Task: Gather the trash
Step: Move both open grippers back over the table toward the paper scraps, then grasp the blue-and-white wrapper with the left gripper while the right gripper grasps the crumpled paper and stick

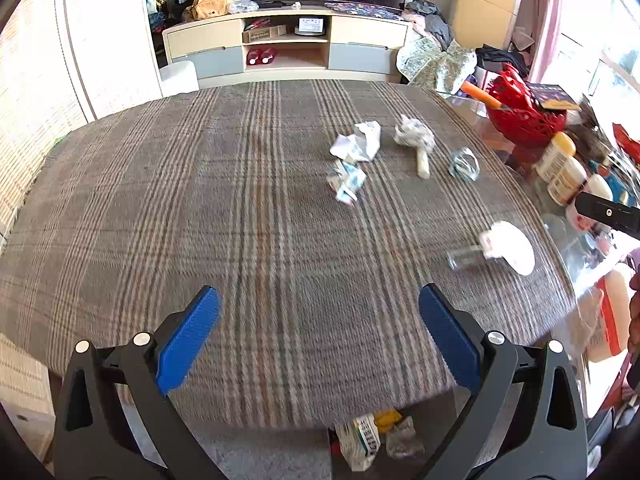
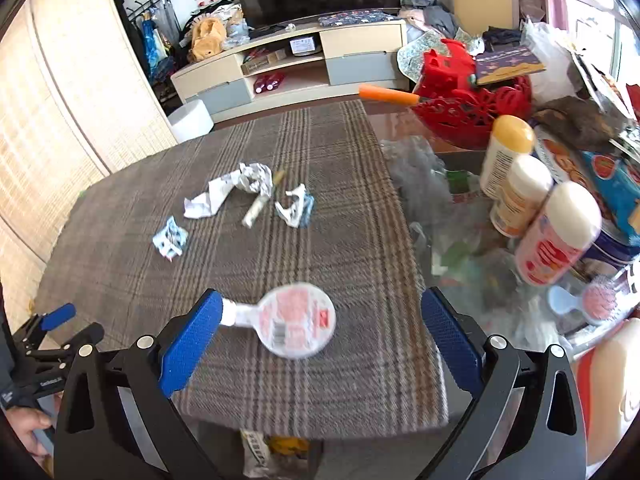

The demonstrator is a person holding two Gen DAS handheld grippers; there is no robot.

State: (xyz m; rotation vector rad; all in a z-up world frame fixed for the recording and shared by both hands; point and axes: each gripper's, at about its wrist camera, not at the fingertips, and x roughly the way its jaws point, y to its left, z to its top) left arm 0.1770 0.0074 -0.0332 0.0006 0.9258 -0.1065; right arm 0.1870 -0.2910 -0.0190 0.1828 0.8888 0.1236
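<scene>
Only the right wrist view shows the round foil lid (image 2: 294, 320) lying on the plaid counter (image 2: 340, 240) between the wide-open, empty right gripper (image 2: 322, 334), while the left wrist view shows the left gripper (image 1: 319, 328) equally wide and empty, crumpled papers (image 1: 356, 144) well beyond it

Left gripper (image 1: 320, 304): jaws stand wide apart, blue pads (image 1: 188, 344) facing each other, nothing between them. It is pitched steeply downward above the near edge of the plaid tablecloth (image 1: 240, 208). In the right wrist view its blue-tipped finger and black frame appear beyond the left edge of that tablecloth, with the person's hand (image 2: 30, 426) gripping the handle below.

Right gripper (image 2: 322, 306): jaws stand wide apart, pitched downward above the near edge of the tablecloth. Neither pad presses on anything. In the left wrist view only a black part of it shows, beyond the tablecloth's right edge.
</scene>
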